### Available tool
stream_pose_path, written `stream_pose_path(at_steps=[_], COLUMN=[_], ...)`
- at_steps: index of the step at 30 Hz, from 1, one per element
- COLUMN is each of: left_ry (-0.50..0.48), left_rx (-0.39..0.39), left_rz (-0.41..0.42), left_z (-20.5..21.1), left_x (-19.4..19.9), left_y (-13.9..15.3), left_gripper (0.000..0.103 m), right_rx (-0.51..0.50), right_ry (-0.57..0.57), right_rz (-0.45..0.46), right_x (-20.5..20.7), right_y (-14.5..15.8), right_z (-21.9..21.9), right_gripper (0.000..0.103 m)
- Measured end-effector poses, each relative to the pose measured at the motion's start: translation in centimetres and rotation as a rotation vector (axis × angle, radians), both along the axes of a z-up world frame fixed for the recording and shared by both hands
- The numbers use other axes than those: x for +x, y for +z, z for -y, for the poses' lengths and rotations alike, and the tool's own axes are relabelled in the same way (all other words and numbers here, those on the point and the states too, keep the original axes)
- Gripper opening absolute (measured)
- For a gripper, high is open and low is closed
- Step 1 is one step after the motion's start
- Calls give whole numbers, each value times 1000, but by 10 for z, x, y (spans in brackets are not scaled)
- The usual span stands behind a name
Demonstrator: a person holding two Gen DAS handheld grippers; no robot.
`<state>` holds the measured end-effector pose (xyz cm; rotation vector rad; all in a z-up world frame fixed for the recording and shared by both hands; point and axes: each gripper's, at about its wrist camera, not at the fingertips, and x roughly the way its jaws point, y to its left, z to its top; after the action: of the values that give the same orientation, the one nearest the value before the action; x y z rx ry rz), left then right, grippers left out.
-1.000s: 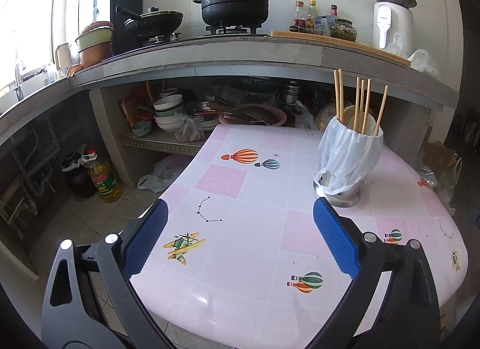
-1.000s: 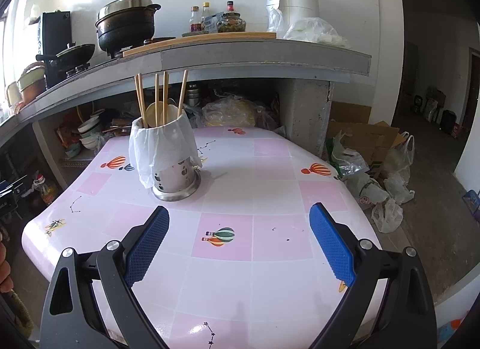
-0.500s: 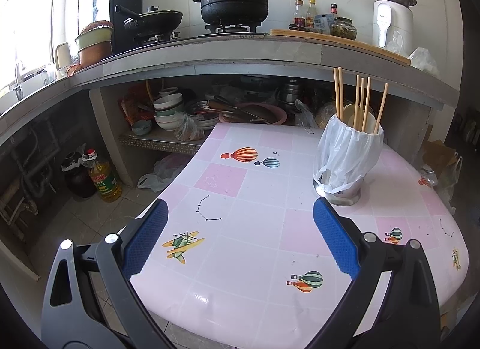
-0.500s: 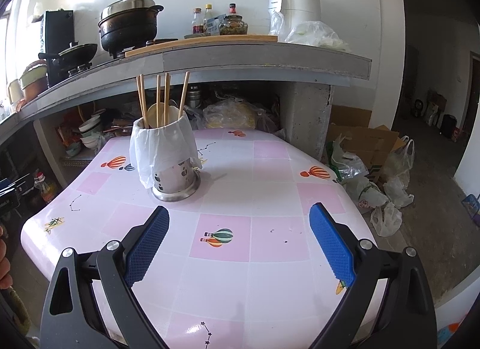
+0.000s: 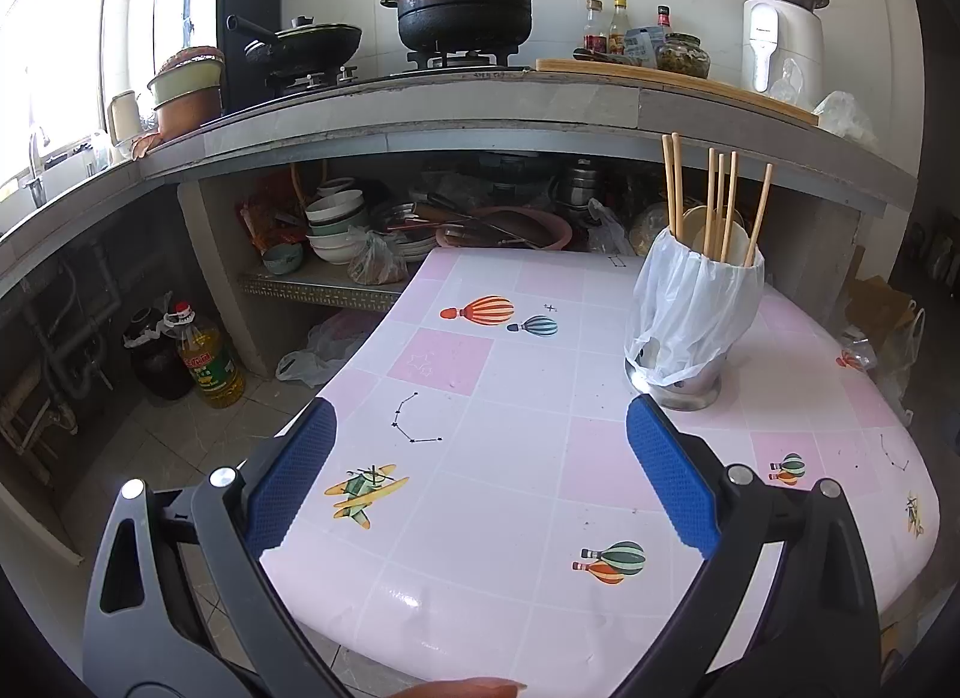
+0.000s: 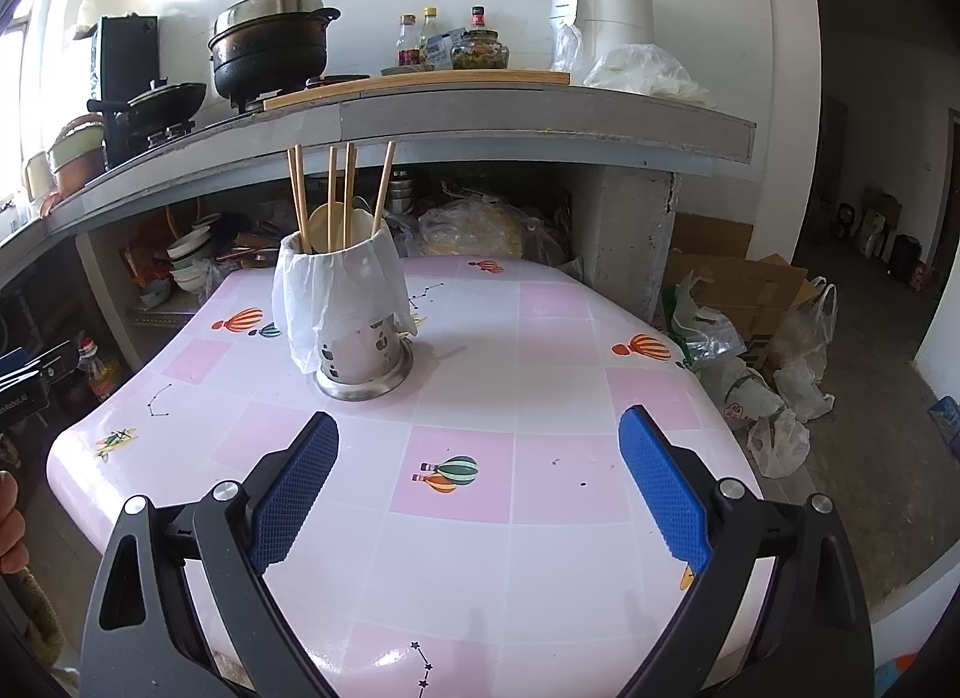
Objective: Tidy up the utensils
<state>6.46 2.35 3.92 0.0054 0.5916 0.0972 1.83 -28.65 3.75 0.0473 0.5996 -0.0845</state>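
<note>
A steel utensil holder draped with a white plastic bag stands upright on the pink-and-white table. It holds several wooden chopsticks and a pale spoon. In the right wrist view the holder stands left of centre with its chopsticks. My left gripper is open and empty above the table's near left edge, short of the holder. My right gripper is open and empty above the table, the holder ahead to its left.
A concrete counter runs behind the table with a black pot, a pan, bottles and a white appliance. Bowls and pans fill the shelf below. An oil bottle stands on the floor left; bags and cardboard lie right.
Both views have shifted only slightly; the right gripper has drifted a little nearer the holder. Both grippers stay open and empty.
</note>
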Motion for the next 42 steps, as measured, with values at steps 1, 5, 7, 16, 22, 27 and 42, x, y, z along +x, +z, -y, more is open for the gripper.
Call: stream_pose_path(at_steps=[1, 5, 7, 16, 22, 27, 42], left_ry=[-1, -4, -4, -5, -4, -5, -6], left_rx=[1, 5, 5, 5, 5, 5, 6], left_rz=[0, 0, 2, 1, 1, 2, 2], left_z=[1, 1, 1, 1, 2, 2, 2], left_x=[0, -1, -1, -1, -1, -1, -1], left_y=[0, 0, 0, 0, 0, 0, 1], left_gripper=[94, 94, 94, 94, 94, 94, 94], right_rx=[0, 0, -2, -2, 2, 1, 2], right_ry=[1, 2, 2, 2, 5, 5, 8], right_rz=[1, 1, 1, 2, 2, 3, 4], right_x=[0, 0, 0, 0, 0, 0, 2], right_y=[0, 0, 0, 0, 0, 0, 2], right_z=[0, 0, 0, -1, -2, -2, -4], right_gripper=[92, 92, 92, 92, 92, 92, 92])
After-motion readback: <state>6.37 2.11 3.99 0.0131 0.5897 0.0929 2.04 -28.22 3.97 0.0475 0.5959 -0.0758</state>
